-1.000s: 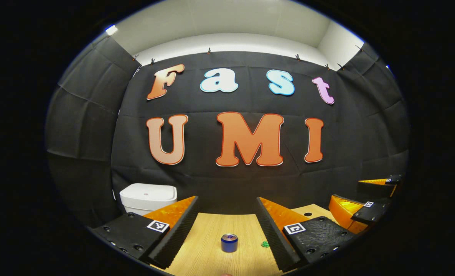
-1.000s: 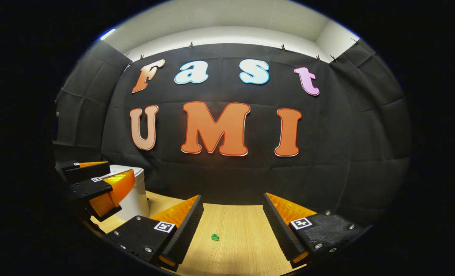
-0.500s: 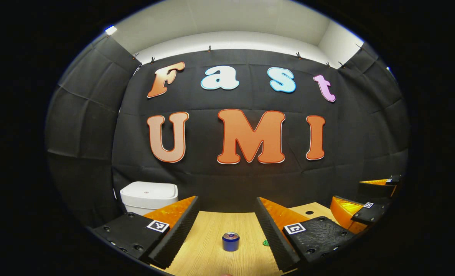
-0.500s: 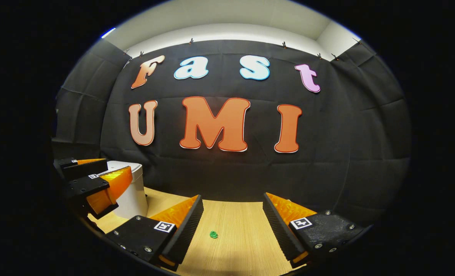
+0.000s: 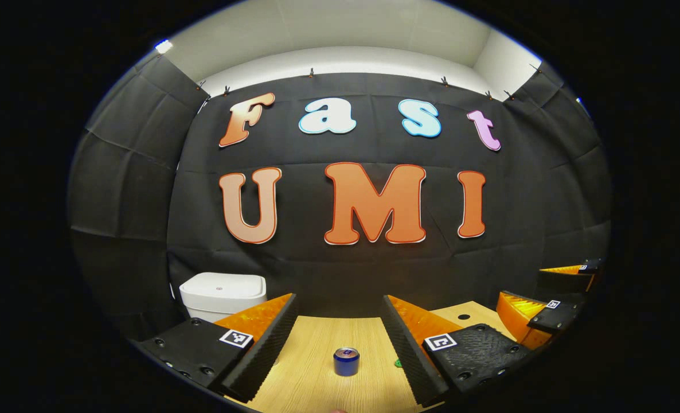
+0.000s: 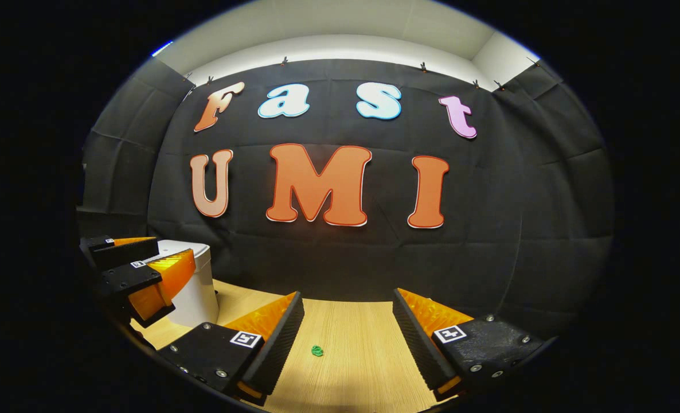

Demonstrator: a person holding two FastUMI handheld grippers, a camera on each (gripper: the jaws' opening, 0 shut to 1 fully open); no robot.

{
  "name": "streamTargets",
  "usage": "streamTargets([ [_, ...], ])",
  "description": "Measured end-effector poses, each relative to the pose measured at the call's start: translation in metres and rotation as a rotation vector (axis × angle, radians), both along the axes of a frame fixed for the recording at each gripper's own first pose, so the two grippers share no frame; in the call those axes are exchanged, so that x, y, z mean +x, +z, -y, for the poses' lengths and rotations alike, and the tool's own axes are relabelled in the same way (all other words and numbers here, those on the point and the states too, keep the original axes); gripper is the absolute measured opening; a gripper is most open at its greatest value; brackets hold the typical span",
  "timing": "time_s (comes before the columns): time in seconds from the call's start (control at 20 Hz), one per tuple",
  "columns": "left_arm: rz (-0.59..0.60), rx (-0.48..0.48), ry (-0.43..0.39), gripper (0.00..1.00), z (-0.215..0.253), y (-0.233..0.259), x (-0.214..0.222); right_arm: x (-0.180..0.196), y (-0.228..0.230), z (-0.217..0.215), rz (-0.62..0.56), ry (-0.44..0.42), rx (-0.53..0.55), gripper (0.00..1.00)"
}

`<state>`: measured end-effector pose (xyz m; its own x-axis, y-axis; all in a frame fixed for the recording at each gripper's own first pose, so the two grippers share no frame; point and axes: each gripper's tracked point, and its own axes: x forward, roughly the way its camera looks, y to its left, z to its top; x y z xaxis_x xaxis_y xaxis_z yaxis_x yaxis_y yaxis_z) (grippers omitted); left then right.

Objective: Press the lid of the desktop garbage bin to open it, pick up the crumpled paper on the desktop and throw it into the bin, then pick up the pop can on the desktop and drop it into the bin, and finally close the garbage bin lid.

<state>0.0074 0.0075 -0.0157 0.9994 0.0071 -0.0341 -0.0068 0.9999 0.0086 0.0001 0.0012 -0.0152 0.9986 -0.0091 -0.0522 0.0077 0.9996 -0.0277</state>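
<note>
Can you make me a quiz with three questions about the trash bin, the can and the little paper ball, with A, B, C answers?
1. Where does the pop can stand?
A. on the wooden desk
B. on the bin's lid
C. held by fingers

2. What colour is the crumpled paper?
A. white
B. green
C. red

3. How is the lid of the garbage bin?
A. open
B. taken off
C. closed

Answers: 1 A, the can stands upright on the desk between the open left gripper fingers, untouched. 2 B, it is a small green ball ahead of the open right gripper. 3 C, the white lid lies flat on the bin.
</note>
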Motion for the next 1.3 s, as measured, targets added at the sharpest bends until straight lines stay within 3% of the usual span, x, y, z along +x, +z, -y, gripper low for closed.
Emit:
streamTargets([
  [1.3,-0.005,0.007,0.022,0.9,-0.014,0.005,0.008,0.002,-0.004,-0.002,-0.019,0.015,-0.015,0.93],
])
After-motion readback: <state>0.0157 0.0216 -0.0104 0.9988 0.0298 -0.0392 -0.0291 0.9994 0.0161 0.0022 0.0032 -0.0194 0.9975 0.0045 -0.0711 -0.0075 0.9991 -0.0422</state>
